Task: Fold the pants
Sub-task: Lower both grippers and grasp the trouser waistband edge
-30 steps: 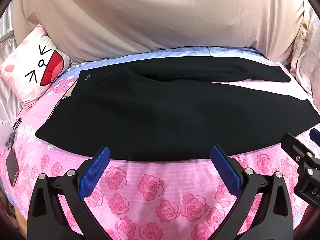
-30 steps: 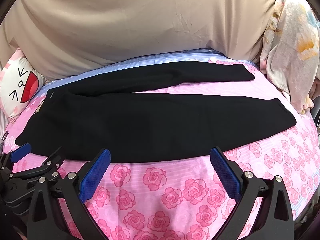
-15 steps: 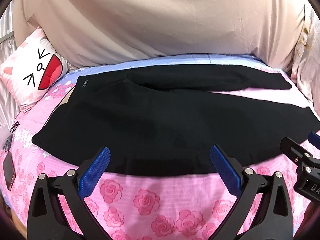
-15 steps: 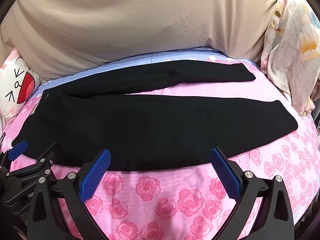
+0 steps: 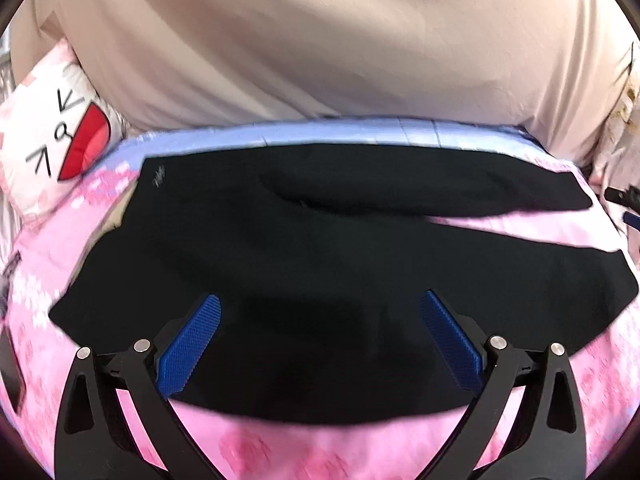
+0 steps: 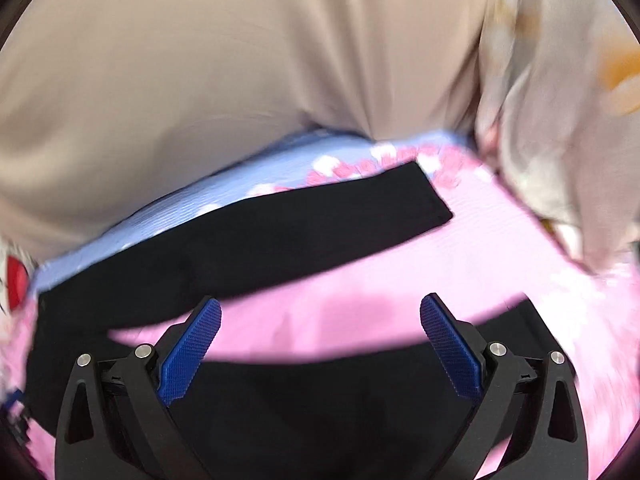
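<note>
from the left gripper (image 5: 320, 332) camera, the black pants (image 5: 304, 264) lie spread flat on the pink rose bedsheet (image 5: 360, 452), waist to the left near the cartoon pillow (image 5: 56, 136), legs running off to the right. the gripper is spread wide with nothing in it, its blue pads (image 5: 188, 352) poised over the near edge around the hip and thigh, which looks to me like a lineup for taking the near side. a strip of bare sheet shows below the near hem, so there is room to come under the cloth. the far leg (image 5: 440, 188) runs close along the beige curtain (image 5: 320, 40), leaving little room beyond it.

from the right gripper (image 6: 320, 340) camera, blurred by motion, the view sits further down the legs. this gripper is also wide open and empty, hovering above the near leg (image 6: 340, 408). a pink wedge of sheet separates it from the far leg, whose cuff (image 6: 432, 196) ends short of the flowered fabric (image 6: 560, 120) on the right. i'd judge the near leg is meant to go over onto the far one, and that open wedge gives a clear path across.
</note>
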`<state>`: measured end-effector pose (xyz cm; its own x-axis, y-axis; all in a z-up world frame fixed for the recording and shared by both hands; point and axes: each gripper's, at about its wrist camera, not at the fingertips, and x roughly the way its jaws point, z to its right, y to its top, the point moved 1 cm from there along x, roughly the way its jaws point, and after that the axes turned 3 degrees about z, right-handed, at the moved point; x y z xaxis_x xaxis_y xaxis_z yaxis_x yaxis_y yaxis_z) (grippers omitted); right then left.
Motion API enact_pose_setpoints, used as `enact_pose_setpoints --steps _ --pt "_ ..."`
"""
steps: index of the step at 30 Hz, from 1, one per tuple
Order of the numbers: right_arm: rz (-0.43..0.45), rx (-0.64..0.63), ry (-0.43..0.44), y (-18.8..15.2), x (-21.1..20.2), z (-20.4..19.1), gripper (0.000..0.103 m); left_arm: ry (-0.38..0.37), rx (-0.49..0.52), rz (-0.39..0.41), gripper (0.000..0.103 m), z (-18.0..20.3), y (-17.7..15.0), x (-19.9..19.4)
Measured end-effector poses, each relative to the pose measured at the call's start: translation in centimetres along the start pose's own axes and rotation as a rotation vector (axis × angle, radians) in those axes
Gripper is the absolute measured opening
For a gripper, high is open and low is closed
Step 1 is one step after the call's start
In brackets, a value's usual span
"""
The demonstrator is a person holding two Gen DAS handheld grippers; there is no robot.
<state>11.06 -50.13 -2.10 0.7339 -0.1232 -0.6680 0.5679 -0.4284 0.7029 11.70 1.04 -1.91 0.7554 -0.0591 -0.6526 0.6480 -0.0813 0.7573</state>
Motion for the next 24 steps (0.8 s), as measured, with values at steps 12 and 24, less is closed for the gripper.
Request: enact_pose_setpoints --steps 12,24 --pt "-0.089 -0.035 -0.104 9.1 16.6 6.4 0.084 0.041 -0.138 0.001 0.098 -6.3 6.7 6.6" --pt "-0.112 -0.028 -0.022 10.7 18.1 6.0 0.018 0.388 -0.156 -0.07 0.098 -22.1 14.4 17.9"
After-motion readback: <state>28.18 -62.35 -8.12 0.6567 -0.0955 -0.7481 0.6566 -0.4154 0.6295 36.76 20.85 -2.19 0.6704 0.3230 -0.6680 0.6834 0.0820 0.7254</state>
